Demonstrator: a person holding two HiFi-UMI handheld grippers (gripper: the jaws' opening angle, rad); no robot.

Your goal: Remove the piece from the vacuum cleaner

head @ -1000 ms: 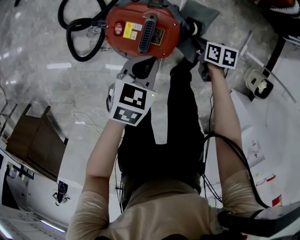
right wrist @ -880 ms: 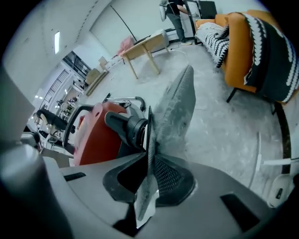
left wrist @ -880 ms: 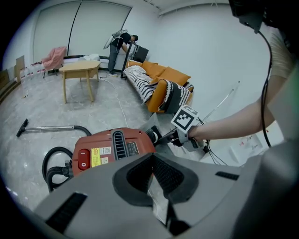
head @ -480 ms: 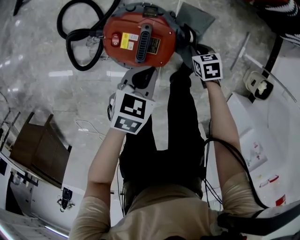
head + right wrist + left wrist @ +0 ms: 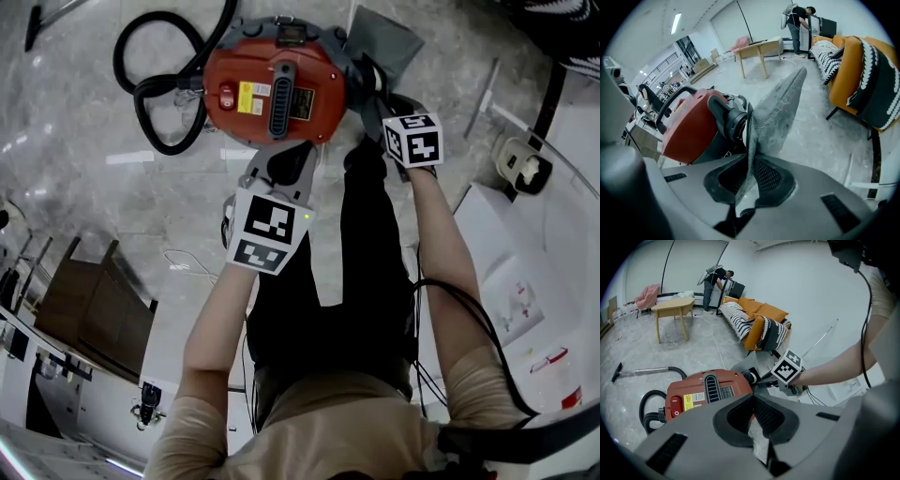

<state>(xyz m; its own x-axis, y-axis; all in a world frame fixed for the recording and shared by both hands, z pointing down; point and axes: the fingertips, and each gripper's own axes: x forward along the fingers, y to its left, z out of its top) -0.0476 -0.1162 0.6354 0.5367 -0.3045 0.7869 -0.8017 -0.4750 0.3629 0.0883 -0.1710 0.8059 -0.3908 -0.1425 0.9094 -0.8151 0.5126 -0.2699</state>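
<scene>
Grey mesh piece [image 5: 780, 101] sits edge-on between the pads of the right claw [image 5: 751, 165], which is clamped on its lower edge. From the claw the piece rises to the black port [image 5: 733, 123] of the red vacuum cleaner [image 5: 686, 129], which stands on the floor [image 5: 820, 108]. The left claw [image 5: 752, 398] has its pads together and holds nothing; it is just beside the vacuum cleaner body.
</scene>
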